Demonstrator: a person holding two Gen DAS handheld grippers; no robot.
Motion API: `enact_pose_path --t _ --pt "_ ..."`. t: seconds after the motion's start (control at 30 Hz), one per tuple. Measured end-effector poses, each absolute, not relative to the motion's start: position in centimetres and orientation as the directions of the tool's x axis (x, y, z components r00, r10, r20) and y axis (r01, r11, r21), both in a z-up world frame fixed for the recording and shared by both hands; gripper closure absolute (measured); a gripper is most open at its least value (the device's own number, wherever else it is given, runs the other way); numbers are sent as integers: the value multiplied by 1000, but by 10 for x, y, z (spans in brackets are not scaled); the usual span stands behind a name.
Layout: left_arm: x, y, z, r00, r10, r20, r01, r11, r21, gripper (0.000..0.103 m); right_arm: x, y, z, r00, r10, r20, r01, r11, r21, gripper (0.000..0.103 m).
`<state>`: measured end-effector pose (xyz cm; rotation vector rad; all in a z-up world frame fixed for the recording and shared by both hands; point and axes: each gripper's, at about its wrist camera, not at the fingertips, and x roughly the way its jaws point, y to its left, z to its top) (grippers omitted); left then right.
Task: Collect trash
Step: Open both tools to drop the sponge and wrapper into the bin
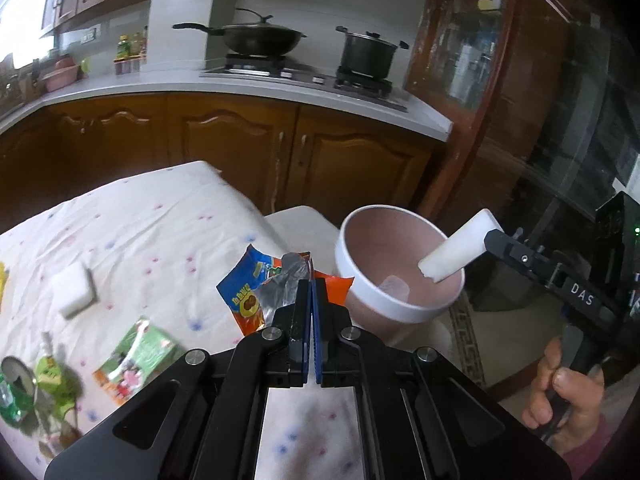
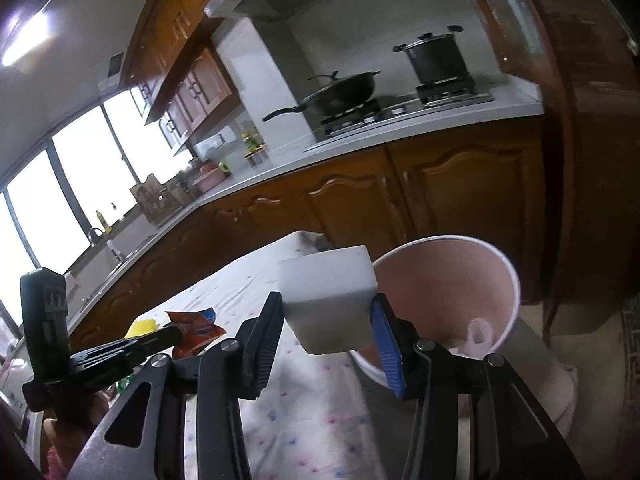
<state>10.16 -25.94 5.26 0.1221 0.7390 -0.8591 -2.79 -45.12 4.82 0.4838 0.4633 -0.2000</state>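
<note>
My left gripper (image 1: 311, 280) is shut on an orange and blue snack wrapper (image 1: 256, 284), held over the table's right edge next to a pink bin with a white rim (image 1: 384, 304). My right gripper (image 2: 328, 312) is shut on a white foam block (image 2: 328, 300); in the left wrist view the block (image 1: 460, 246) hangs over the bin's rim. The bin (image 2: 448, 292) stands just right of the block in the right wrist view and holds a pale scrap (image 1: 396, 286). The wrapper (image 2: 196, 330) also shows in the right wrist view.
On the flowered tablecloth (image 1: 160, 220) lie another white foam block (image 1: 76, 288), a green carton (image 1: 140, 354), a crushed green can (image 1: 16, 392) and green wrappers (image 1: 52, 376). Behind are brown cabinets, a counter (image 1: 240, 88) with a wok (image 1: 260, 38) and pot (image 1: 368, 54).
</note>
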Motion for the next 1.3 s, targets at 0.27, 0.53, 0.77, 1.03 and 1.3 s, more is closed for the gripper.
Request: enact_pose_path --t 0.27,0.53,0.77,1.03,1.3 --pt "104 -303 54 357 -682 -638 768 603 -215 102 -35 -480 47 864 -136 -486 352 853 387 58" --pt "107 -355 51 265 -720 -642 808 529 -259 102 -34 -502 42 845 -171 -506 391 843 369 57" --pt "109 -395 32 207 -705 -678 824 499 -268 102 -26 -519 28 821 -170 -545 418 829 371 57" --pt "113 -404 13 187 -677 -712 812 515 -276 78 -19 -528 15 801 -163 -576 441 811 383 48" --pt "117 -395 8 189 -673 -715 794 533 -292 62 -19 -529 14 801 -162 -577 447 802 396 42"
